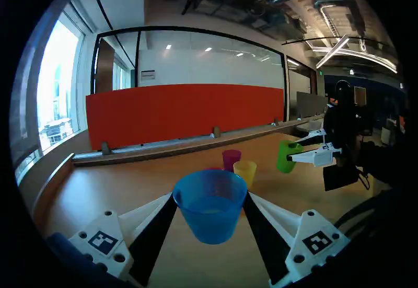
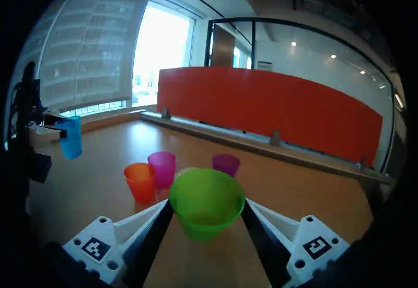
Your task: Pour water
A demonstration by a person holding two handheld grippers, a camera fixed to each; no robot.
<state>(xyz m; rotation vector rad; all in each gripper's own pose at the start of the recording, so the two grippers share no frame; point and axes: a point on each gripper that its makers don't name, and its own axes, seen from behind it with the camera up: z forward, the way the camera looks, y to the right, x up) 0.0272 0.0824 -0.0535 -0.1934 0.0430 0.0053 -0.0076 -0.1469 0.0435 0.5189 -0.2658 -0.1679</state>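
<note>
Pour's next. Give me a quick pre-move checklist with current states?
1. Left hand-held gripper shut on blue cup: ok.
2. Right hand-held gripper shut on green cup: ok.
3. Both held cups upright: ok.
4. Water in blue cup: cannot tell.
5. Blue cup's rim over green cup: not ok, the two are well apart.
6. Path clear of orange cup and magenta cup standing on the table: cannot tell.
</note>
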